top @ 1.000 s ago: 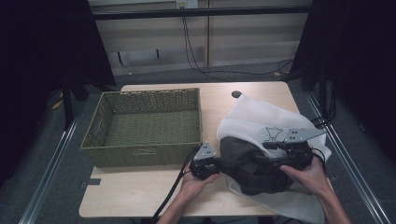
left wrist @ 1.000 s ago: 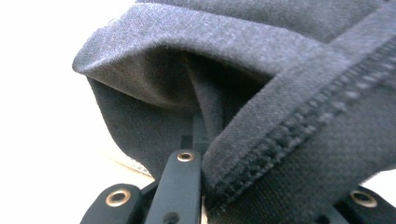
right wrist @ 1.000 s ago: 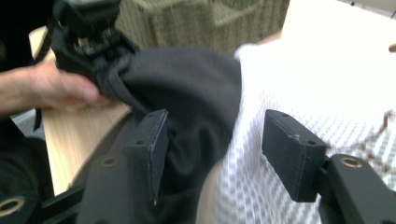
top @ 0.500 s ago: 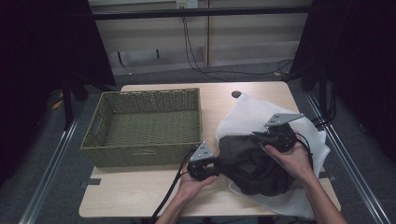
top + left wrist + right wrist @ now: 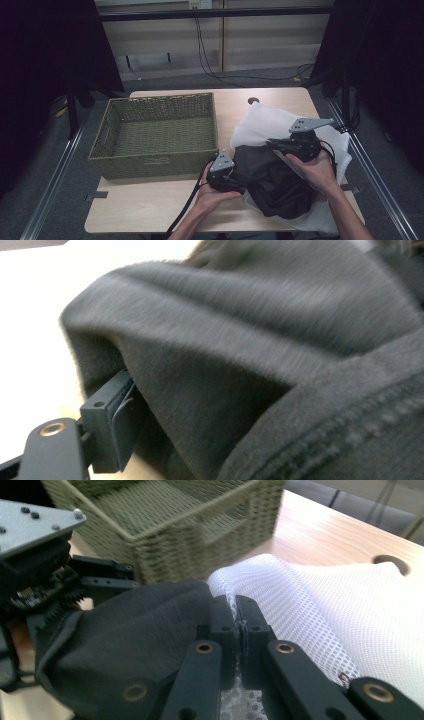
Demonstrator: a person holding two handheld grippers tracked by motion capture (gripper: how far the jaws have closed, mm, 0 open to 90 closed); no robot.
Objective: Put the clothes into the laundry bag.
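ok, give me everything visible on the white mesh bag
The white mesh bag is a limp, fine-holed net fabric, spread crumpled on the right half of the wooden table, right of the green wicker basket. A dark grey fleece garment lies on it, covering its middle. The right hand-held gripper is shut on a fold of the mesh. A rim of mesh shows along the table's near right edge.
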